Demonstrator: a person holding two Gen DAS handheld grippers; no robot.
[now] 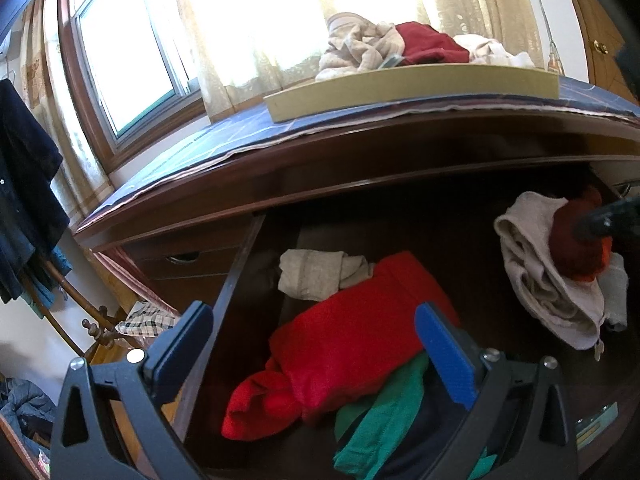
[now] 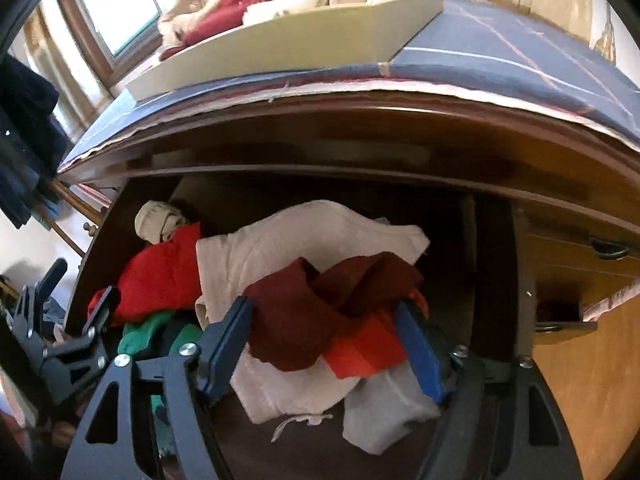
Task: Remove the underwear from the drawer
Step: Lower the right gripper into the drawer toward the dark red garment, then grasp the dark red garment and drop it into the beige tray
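Observation:
The open wooden drawer [image 1: 236, 276] holds loose underwear. In the left wrist view a bright red piece [image 1: 348, 340] lies in the middle, a green one [image 1: 384, 412] at the front, a beige one [image 1: 316, 274] behind, and a beige pile [image 1: 548, 280] at the right. My left gripper [image 1: 316, 356] is open above the red piece, holding nothing. In the right wrist view my right gripper [image 2: 326, 344] is wide open, its blue pads either side of a dark red piece [image 2: 320, 312] on the beige pile [image 2: 296, 248]. I cannot tell whether the pads touch it.
A flat cardboard tray [image 1: 400, 84] with several garments sits on the dresser top, on a blue cloth [image 1: 208, 148]. A window [image 1: 132, 56] with curtains is behind. Dark clothes [image 1: 24, 184] hang at the left. A neighbouring drawer [image 2: 580, 320] stands slightly open at the right.

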